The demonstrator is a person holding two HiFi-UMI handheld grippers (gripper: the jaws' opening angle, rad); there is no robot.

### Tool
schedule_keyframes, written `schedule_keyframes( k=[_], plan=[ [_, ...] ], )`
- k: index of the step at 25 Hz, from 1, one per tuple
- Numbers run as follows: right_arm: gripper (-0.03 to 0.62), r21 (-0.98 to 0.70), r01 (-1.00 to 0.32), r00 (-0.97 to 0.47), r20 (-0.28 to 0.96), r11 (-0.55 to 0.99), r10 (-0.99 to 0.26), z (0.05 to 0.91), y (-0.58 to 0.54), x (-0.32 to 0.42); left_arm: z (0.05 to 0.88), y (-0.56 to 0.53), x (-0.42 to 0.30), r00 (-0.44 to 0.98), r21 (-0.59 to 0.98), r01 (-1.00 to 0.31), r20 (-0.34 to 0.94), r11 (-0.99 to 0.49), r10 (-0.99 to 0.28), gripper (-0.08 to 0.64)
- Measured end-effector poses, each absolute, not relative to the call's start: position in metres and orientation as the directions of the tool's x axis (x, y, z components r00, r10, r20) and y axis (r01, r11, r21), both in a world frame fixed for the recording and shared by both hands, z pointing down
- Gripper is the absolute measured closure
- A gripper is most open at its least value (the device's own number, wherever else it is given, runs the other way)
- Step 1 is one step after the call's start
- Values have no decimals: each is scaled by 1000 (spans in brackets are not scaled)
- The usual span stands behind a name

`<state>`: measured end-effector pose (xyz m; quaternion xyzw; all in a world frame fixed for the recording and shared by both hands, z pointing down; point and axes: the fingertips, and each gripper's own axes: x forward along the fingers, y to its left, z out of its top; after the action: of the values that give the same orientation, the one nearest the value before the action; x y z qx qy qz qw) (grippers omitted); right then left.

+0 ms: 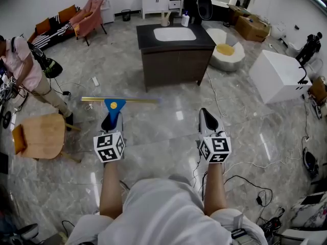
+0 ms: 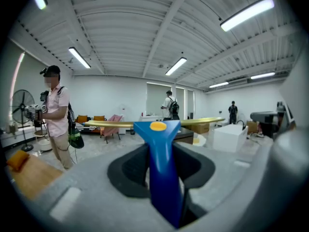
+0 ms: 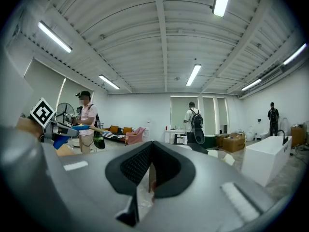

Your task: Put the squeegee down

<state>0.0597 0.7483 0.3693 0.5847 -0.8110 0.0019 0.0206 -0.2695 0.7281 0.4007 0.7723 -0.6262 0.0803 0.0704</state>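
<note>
The squeegee [image 1: 114, 106] has a blue handle and a long brass blade bar [image 1: 120, 100] lying crosswise. My left gripper [image 1: 112, 117] is shut on the blue handle and holds it out level above the floor. In the left gripper view the handle [image 2: 161, 168] stands clamped between the pads, with the bar [image 2: 111, 123] across the top. My right gripper [image 1: 207, 114] is held beside it to the right, shut with nothing in it. The right gripper view shows its pads [image 3: 140, 166] meeting at the tips, and the squeegee [image 3: 67, 129] at the far left.
A dark vanity cabinet with a white sink [image 1: 173, 40] stands ahead. A wooden chair [image 1: 43, 136] is at the left, with a person [image 1: 25, 70] beyond it. A white box [image 1: 278, 75] sits at the right. Cables [image 1: 245, 167] trail over the marble floor.
</note>
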Motion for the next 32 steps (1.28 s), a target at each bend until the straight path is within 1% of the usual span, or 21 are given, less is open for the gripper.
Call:
schedule_keyframes(
  k=[6,15,27,32],
  plan=[
    [589,21,-950,-311,50,312,-949,377,735,36,406,714,-293,212,11,-977,215,-215,-953,426],
    [589,20,-948,-316,37,316,-948,378,690,26,414,672,-299,218,8,-975,221,-222,-951,426],
    [589,-11,-946,-324,43,323,-945,396,567,54,430,559,-279,197,-2,-979,258,-205,-946,426],
    [589,-21,-946,-325,64,324,-944,404,507,76,439,502,-263,183,9,-982,281,-189,-942,426]
  ],
)
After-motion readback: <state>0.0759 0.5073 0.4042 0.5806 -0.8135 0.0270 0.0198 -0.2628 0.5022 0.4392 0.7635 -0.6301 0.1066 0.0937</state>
